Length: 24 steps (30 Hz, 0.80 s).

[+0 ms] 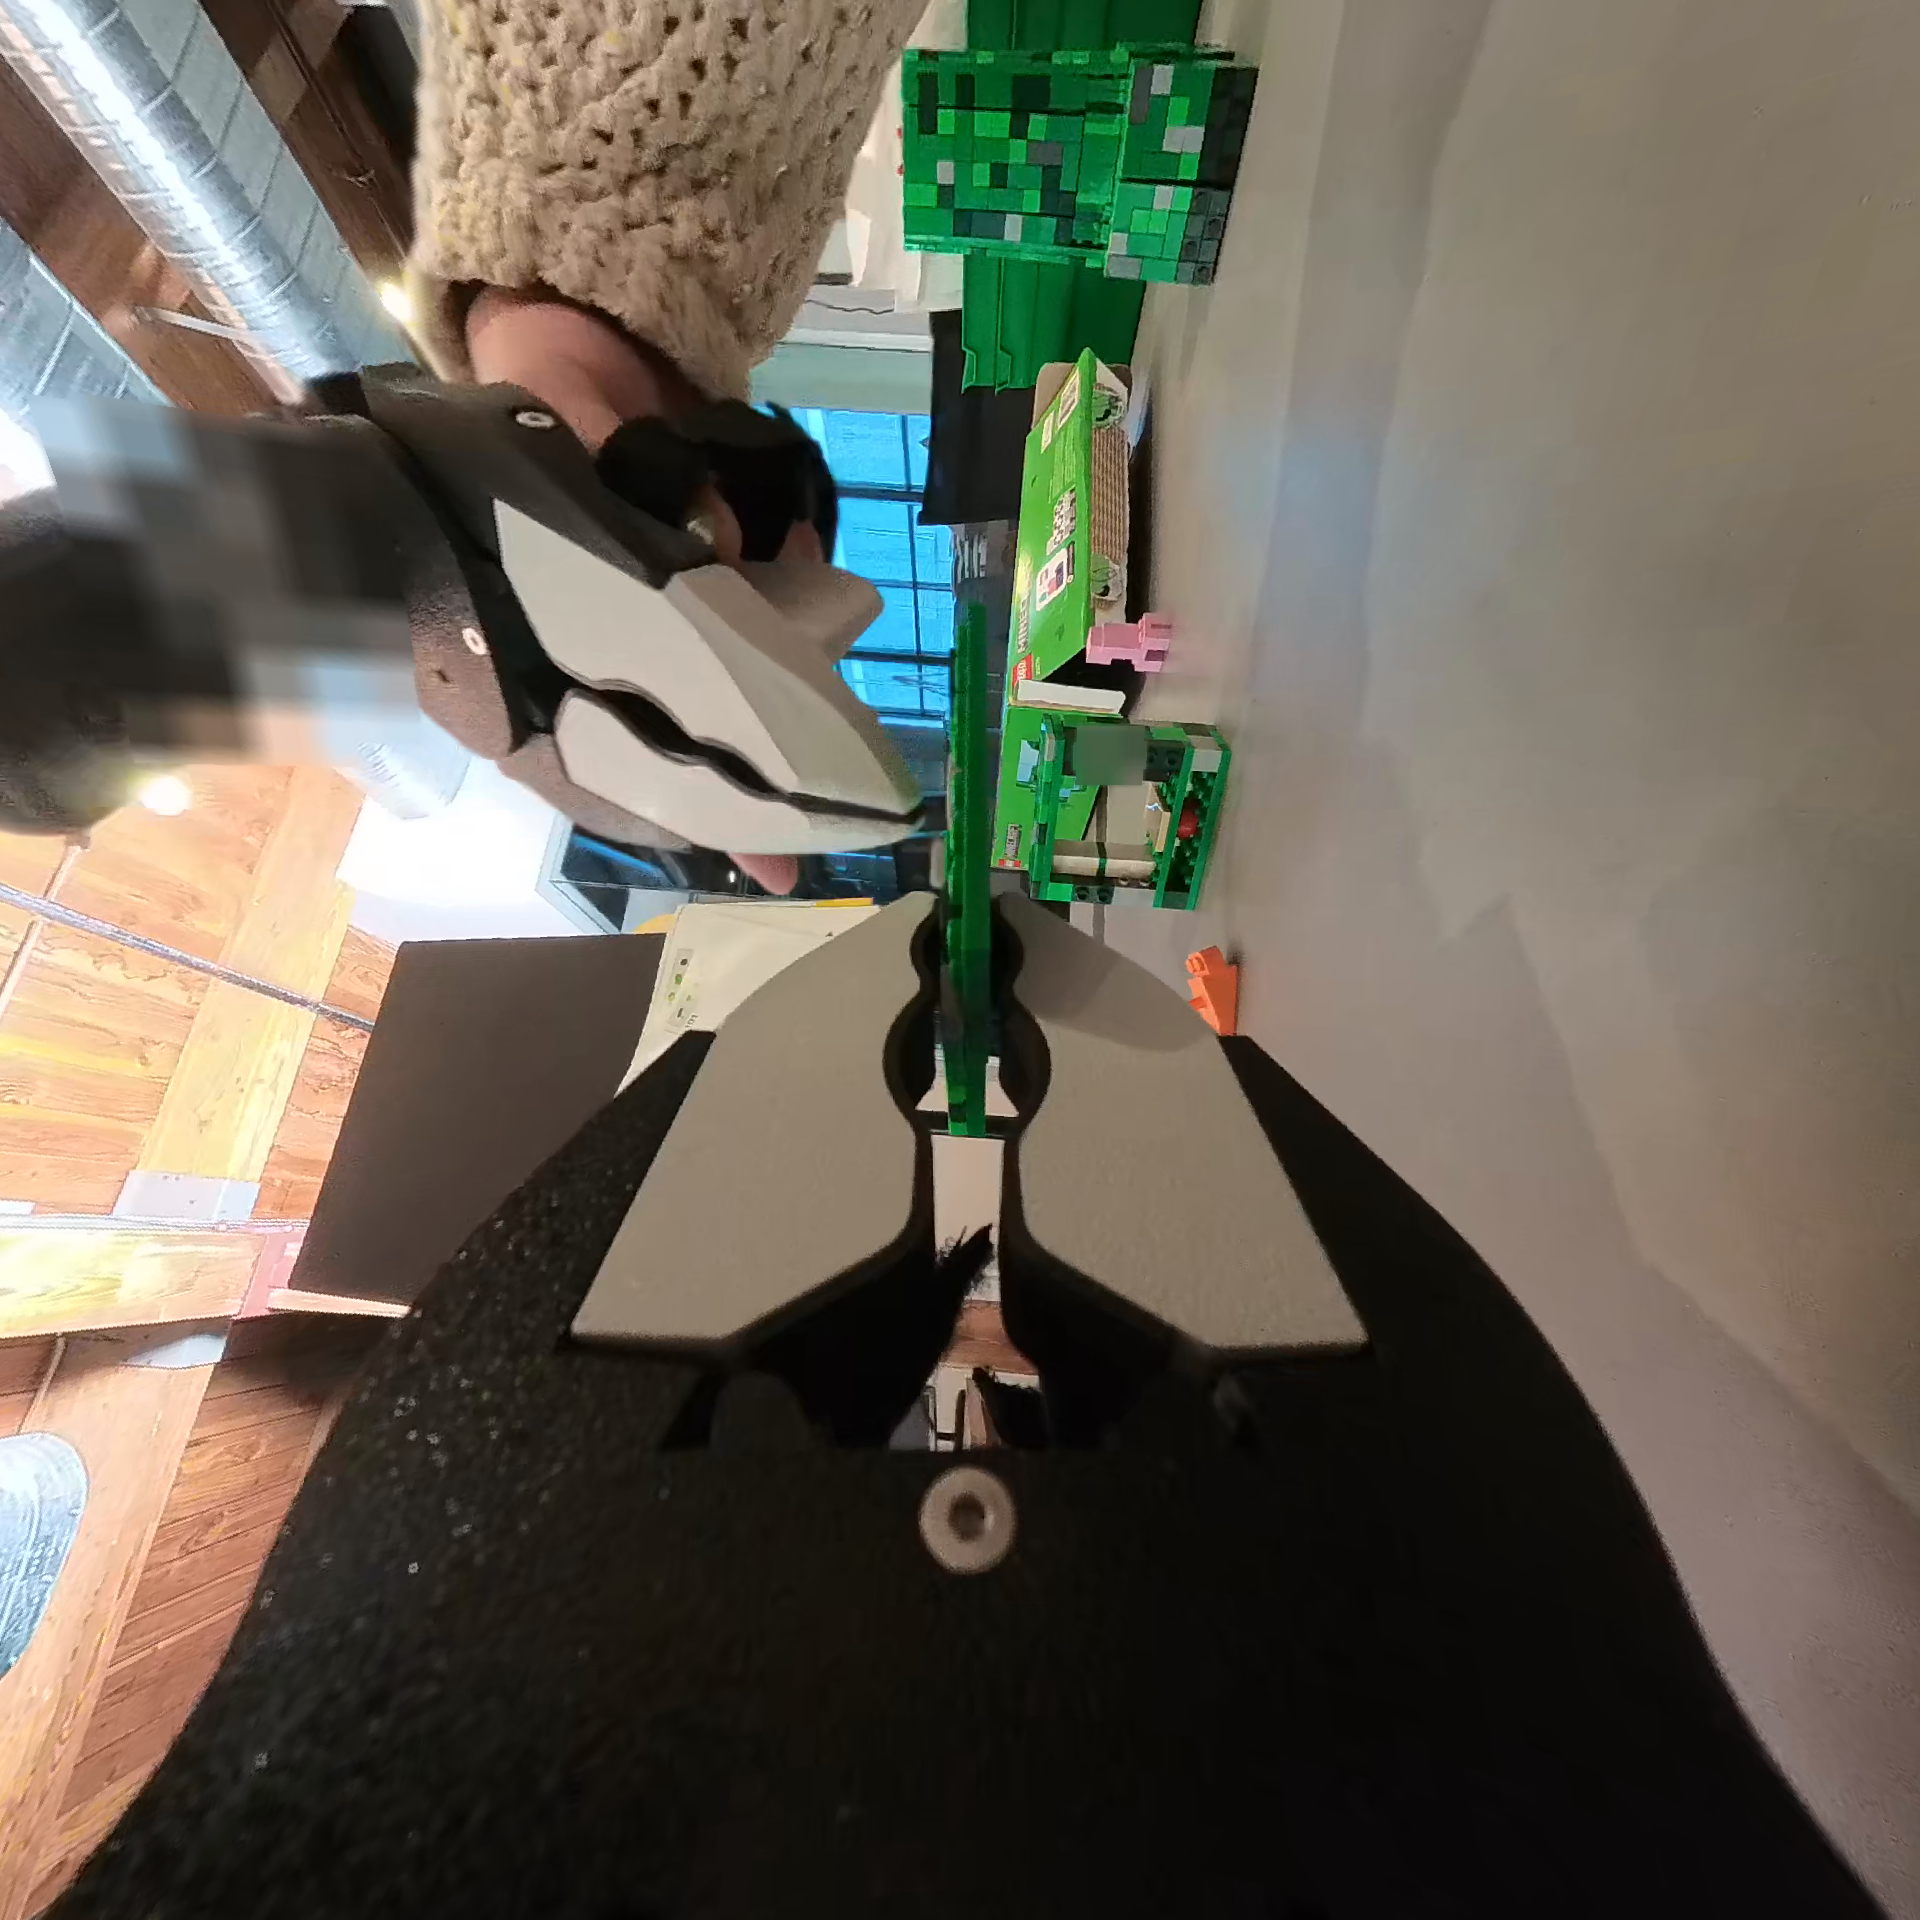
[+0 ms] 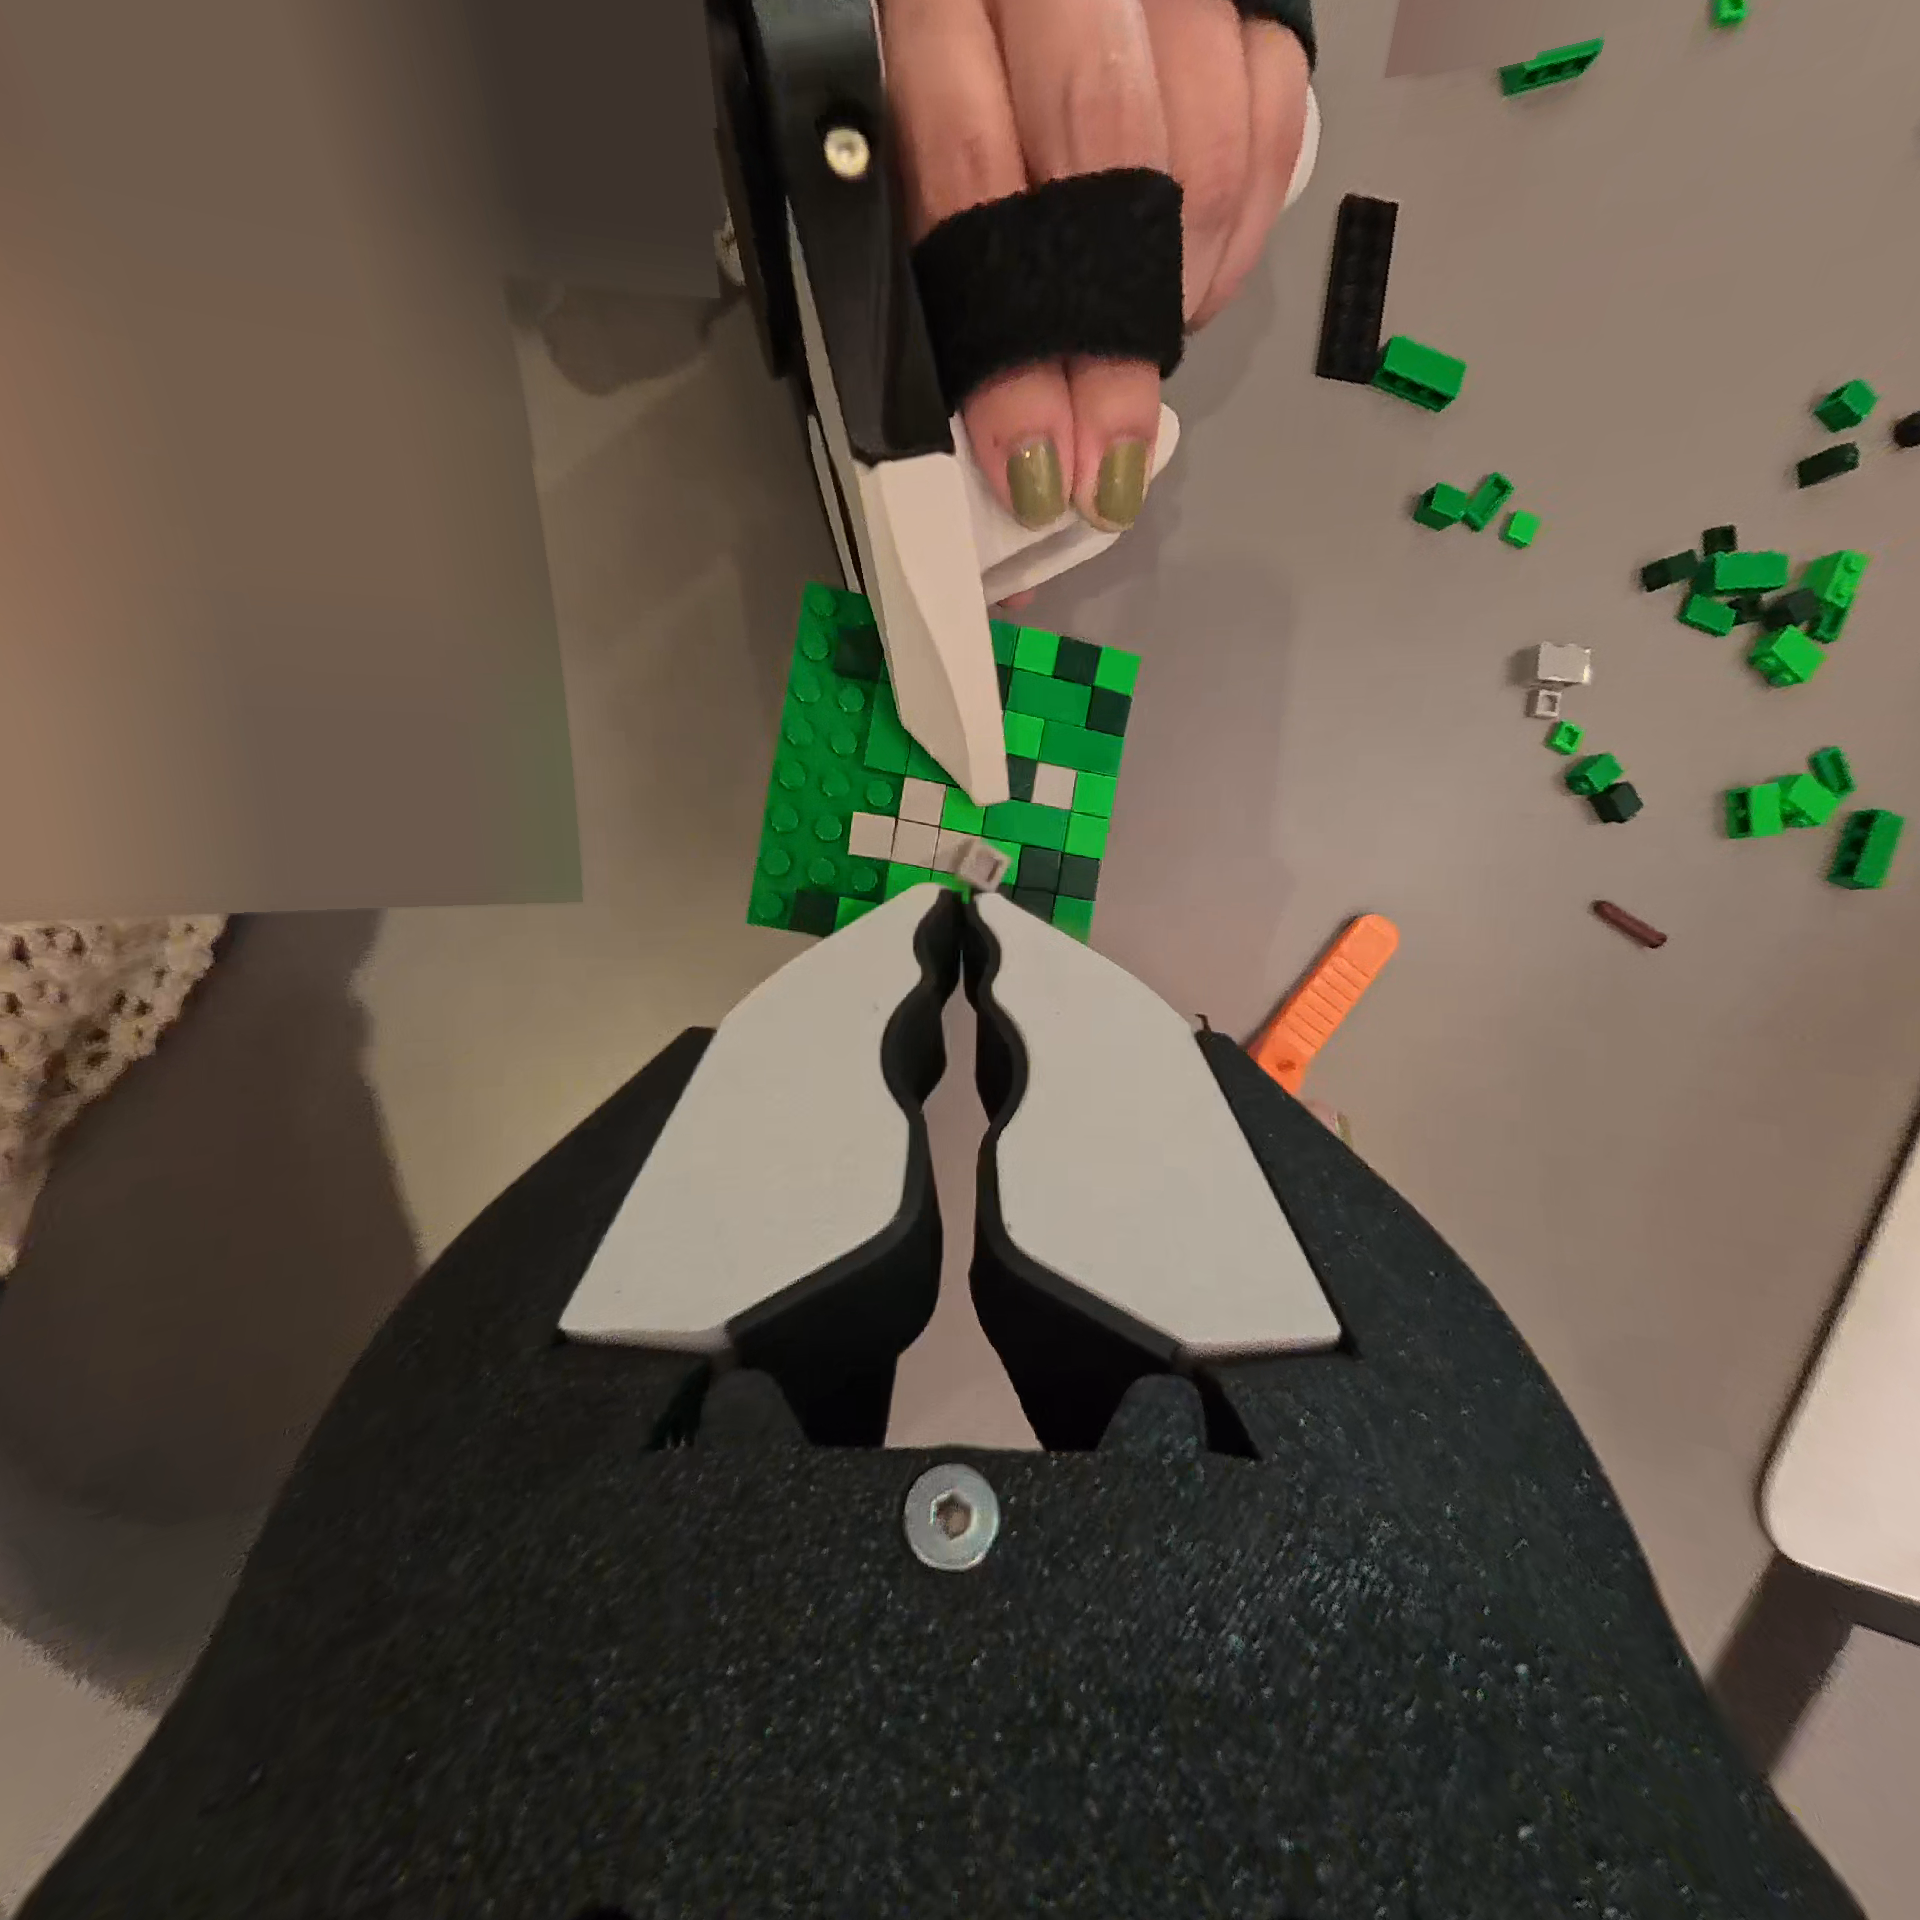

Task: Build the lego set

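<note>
My left tongs pinch the green plate edge-on; my right tongs pinch a grey tile against its face.

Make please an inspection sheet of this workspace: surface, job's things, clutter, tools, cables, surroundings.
Surface: grey table, bare between the parts.
Job's things: green plate partly tiled; small grey piece; loose green bricks.
Clutter: orange brick separator; green box; finished green model.
Tools: left tool shut on the green plate's edge; right tool shut on the small grey piece, over the plate.
Cables: nothing seen.
Surroundings: wooden ceiling, windows.
</note>
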Available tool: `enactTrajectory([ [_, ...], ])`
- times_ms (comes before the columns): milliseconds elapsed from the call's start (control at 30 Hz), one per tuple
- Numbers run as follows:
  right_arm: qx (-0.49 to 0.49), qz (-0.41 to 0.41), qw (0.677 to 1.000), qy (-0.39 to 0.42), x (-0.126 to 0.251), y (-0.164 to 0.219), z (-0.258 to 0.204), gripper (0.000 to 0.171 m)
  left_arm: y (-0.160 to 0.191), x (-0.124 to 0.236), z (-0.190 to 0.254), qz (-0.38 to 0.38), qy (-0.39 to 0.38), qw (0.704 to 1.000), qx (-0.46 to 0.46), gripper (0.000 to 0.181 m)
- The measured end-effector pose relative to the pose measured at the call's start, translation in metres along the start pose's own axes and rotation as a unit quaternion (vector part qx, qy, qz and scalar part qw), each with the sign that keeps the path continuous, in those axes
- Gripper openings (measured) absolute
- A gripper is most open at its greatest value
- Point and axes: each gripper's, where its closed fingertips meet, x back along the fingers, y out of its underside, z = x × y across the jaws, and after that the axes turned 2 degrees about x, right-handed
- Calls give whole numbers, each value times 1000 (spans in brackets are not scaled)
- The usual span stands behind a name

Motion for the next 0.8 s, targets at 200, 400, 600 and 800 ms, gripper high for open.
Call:
enactTrajectory([
  [200,106,-100,988,46,1,3,10,2,0,0,2,-1,4,1000,-2,6],
  [400,75,-9,997,-15,0,-7,2,19,-4,2,-3,7,-9,1000,-6,6],
  [600,59,48,997,-20,1,-6,2,15,-7,2,-6,14,-14,1000,-2,6],
  [800,82,49,995,-17,-7,-7,-1,7,-8,2,-3,15,-7,1000,-5,6],
])
